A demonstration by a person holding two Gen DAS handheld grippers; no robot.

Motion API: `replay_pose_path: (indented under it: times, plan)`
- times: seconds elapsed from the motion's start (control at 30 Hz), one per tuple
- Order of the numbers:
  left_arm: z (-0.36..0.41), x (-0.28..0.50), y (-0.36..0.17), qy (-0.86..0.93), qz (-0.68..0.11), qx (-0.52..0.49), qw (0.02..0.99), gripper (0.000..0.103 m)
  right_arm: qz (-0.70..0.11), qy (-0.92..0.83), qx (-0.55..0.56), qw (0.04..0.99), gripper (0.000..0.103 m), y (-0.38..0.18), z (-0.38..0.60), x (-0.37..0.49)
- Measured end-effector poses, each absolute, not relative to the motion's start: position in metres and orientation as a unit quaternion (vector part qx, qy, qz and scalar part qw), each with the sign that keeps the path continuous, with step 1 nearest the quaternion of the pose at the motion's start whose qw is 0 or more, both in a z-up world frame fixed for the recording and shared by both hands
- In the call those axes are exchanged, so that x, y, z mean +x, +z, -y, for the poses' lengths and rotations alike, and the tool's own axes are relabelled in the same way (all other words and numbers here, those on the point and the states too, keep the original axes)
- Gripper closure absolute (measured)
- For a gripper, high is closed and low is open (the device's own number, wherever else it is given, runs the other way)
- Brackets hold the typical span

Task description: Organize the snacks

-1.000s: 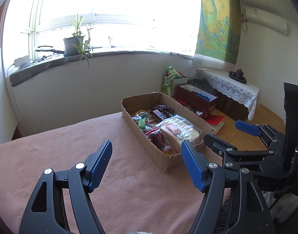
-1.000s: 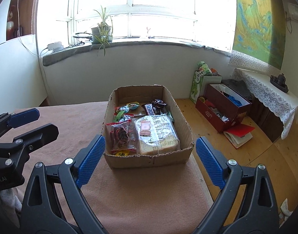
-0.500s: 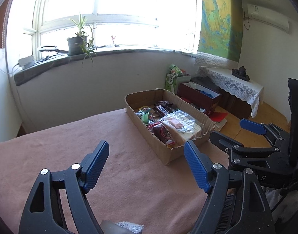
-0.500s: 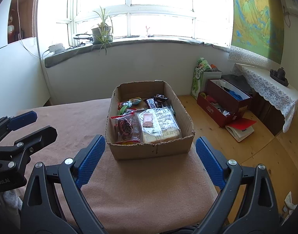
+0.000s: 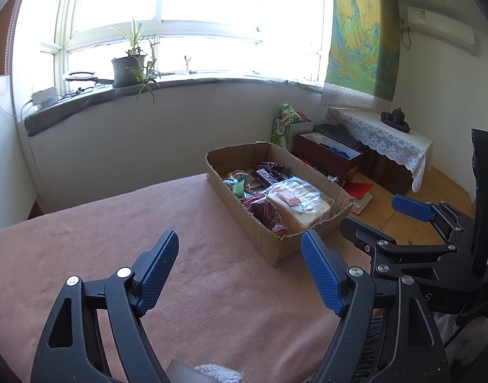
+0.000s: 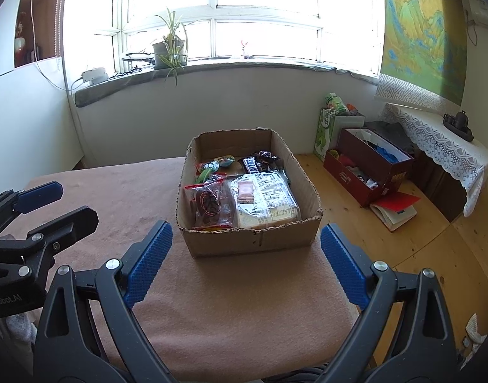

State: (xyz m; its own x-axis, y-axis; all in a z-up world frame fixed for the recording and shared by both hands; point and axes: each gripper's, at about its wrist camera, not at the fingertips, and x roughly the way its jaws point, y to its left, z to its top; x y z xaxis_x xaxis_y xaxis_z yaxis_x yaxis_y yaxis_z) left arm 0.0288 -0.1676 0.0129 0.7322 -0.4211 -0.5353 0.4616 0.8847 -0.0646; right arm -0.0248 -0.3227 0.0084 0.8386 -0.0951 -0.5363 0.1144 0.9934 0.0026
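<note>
A cardboard box [image 6: 253, 242] sits on the far right part of a cloth-covered table [image 6: 228, 303]. It holds a bagged bread loaf [image 6: 266, 201], a red-topped bag of dark snacks [image 6: 212, 204], a Snickers bar [image 6: 251, 165] and green wrapped sweets [image 6: 208, 169]. My right gripper [image 6: 246, 228] hangs open just short of the box's near wall, with nothing between its blue pads. My left gripper [image 5: 240, 239] is open over bare cloth [image 5: 116, 223], to the left of the box [image 5: 244, 226], and holds nothing. Each gripper shows at the edge of the other's view.
The table ends just right of the box, above a wooden floor [image 6: 429, 255]. On the floor stand a dark red box [image 6: 368, 172], a green bag [image 6: 326, 134] and a book [image 6: 395, 210]. A lace-covered side table [image 6: 441, 143] stands at the right. A pale packet edge [image 5: 212, 371] shows under the left gripper.
The left gripper's jaws have widened a little. Both views have drawn back slightly from the box, and a pale packet edge has come into the bottom of the left view.
</note>
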Motion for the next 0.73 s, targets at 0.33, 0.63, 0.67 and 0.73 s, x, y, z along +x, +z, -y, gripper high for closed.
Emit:
replay_pose_path:
  times: [0.33,0.63,0.67,0.73]
  plan:
    - [0.165,0.028,0.013,-0.235,-0.28,0.032,0.93,0.024,-0.28,-0.054,0.017,0.958,0.007,0.008,0.32,-0.025]
    - [0.161,0.028,0.014,-0.236,-0.277,0.028,0.931,0.024,-0.285,-0.047,0.017,0.957,0.007,0.005,0.318,-0.023]
    - [0.16,0.026,0.014,-0.236,-0.276,0.027,0.931,0.024,-0.284,-0.046,0.016,0.957,0.007,0.005,0.317,-0.023]
    - [0.156,0.025,0.014,-0.233,-0.274,0.029,0.933,0.024,-0.284,-0.045,0.013,0.958,0.007,0.005,0.315,-0.023]
